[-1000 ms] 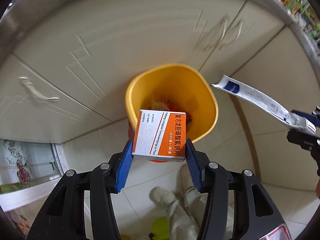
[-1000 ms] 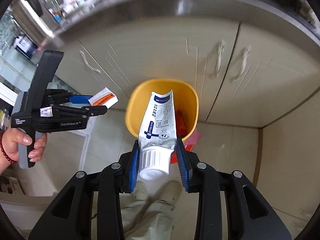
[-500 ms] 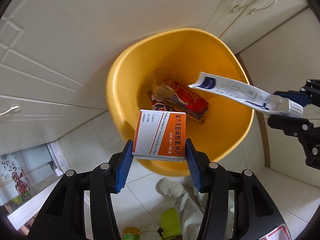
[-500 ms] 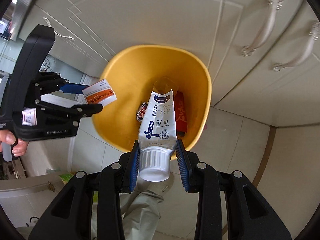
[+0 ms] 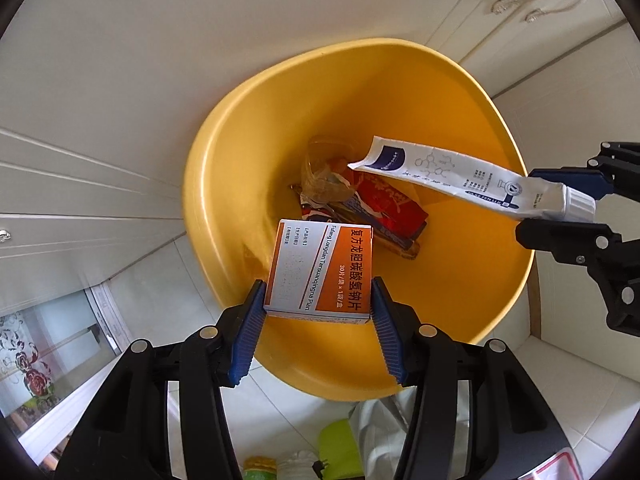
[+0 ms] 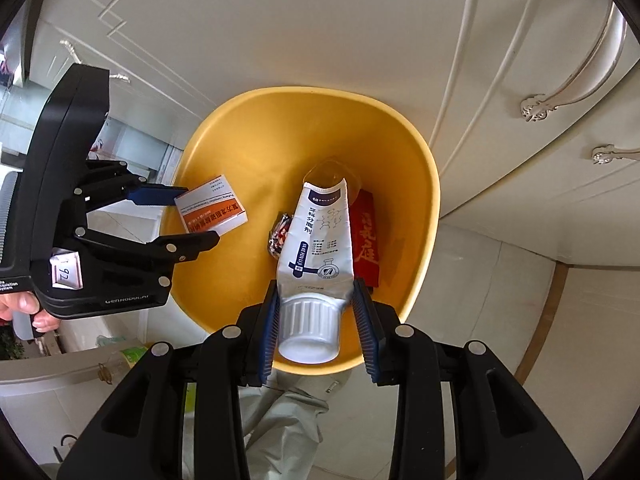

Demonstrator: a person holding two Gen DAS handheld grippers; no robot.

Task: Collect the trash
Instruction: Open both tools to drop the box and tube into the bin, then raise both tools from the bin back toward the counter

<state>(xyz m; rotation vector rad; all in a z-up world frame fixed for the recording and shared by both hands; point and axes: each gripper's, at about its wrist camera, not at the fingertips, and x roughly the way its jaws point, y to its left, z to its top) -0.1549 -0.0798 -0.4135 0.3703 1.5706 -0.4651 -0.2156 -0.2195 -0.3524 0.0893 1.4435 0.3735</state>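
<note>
A yellow bin [image 5: 224,184] [image 6: 240,140] stands on the floor against cream cabinets, and both grippers hang over its mouth. My left gripper [image 5: 317,281] [image 6: 202,213] points straight down, shut on an orange-and-white medicine box [image 5: 320,276] [image 6: 212,212] near the bin's left wall. To its right, my right gripper [image 6: 316,283] [image 5: 526,204] is shut on the cap end of a white toothpaste tube [image 6: 320,236] [image 5: 452,176], whose flat end reaches toward the bin's middle. At the bottom lie a red packet [image 5: 388,204] [image 6: 366,236], a clear plastic cup [image 5: 320,172] and other wrappers.
Cream cabinet doors [image 6: 280,20] with metal handles [image 6: 560,96] rise behind the bin. Pale floor tiles [image 6: 480,280] surround it. A person's trouser leg [image 6: 288,412] and a green bottle [image 5: 340,444] are below the grippers. A hand [image 6: 20,308] holds the left gripper's grip.
Both grippers have come down toward the bin, which now fills much more of each view. The box and the tube have moved from above the rim to over the opening, both still held.
</note>
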